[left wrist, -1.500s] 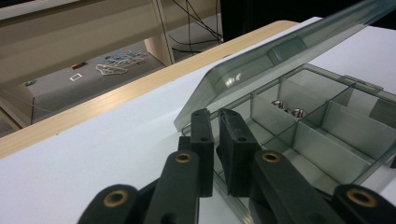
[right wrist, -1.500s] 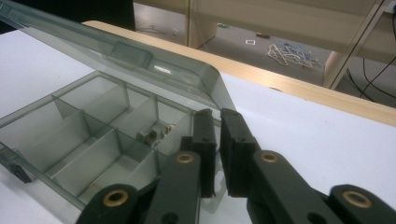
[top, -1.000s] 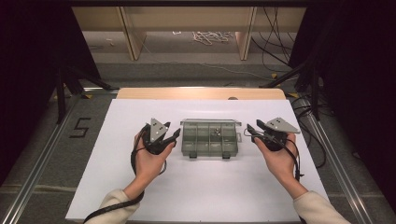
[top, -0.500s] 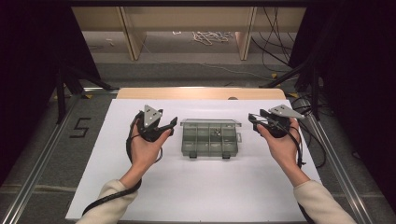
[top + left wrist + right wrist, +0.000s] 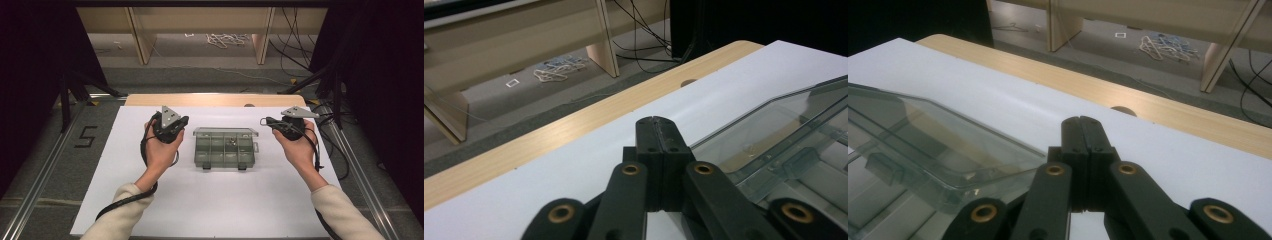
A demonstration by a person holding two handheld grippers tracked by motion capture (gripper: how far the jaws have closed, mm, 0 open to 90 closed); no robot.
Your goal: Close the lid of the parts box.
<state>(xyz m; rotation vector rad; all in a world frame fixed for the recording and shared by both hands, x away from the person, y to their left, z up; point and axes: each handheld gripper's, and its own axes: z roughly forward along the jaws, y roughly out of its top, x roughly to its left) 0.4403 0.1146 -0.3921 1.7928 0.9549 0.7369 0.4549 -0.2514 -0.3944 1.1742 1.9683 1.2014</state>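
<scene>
A clear plastic compartment box lies mid-table with its lid raised at the back. My left gripper hovers to its left and my right gripper to its right, both pointing inward, apart from the box. In the left gripper view the jaws meet tip to tip with nothing between them, and the lid lies to their right. The right gripper is likewise shut and empty, with the lid at its left. Both pairs of jaws have just been closing.
A white sheet covers the table, with a wooden strip and a round hole along the far edge. Beyond it are shelf legs, a coil of cord and cables on the floor. A "5" mark lies at left.
Both hands have lifted and drifted toward the far side, away from the box's sides. Both pairs of jaws went from parted to closed, with nothing in them.
</scene>
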